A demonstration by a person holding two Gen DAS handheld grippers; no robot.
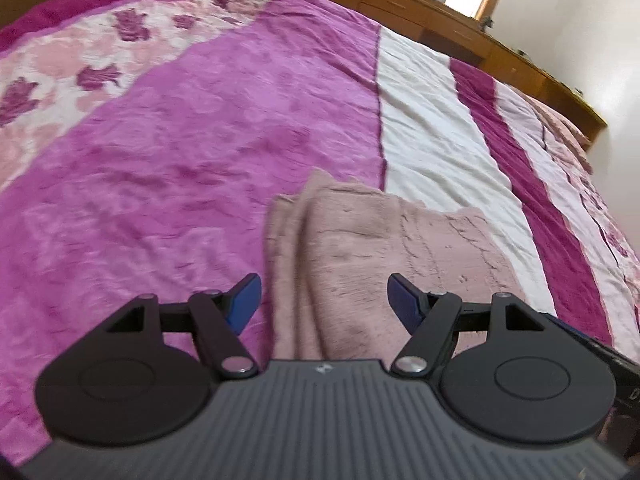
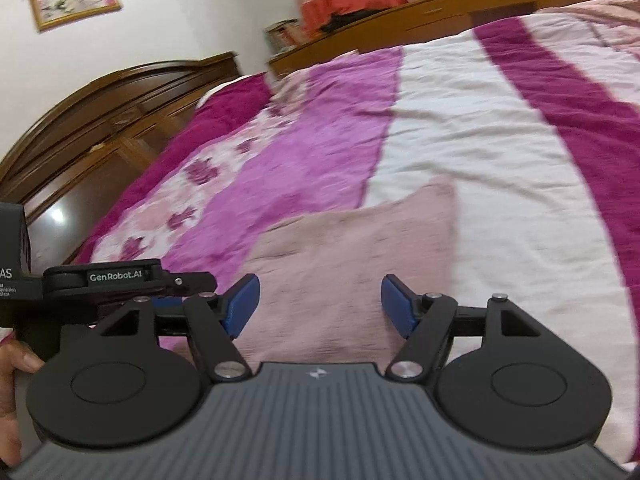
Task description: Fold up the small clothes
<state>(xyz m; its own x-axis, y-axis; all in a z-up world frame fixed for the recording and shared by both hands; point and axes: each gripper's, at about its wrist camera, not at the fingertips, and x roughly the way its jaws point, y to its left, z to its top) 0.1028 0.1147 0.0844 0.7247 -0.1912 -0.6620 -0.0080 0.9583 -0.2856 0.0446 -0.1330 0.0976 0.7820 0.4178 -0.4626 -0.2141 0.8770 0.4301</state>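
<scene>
Bedspread (image 1: 160,160) bears pink cloth (image 1: 380,248) between wide-open left gripper (image 1: 324,304).

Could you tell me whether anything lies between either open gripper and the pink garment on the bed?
Nothing visible does: the pink garment lies uncovered on the bedspread, directly ahead of the left gripper and right gripper.

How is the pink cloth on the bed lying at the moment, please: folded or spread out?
Folded, at least partly: the pink cloth shows stacked layered edges along its left side. Both tools, left and right, are open and hold nothing.
</scene>
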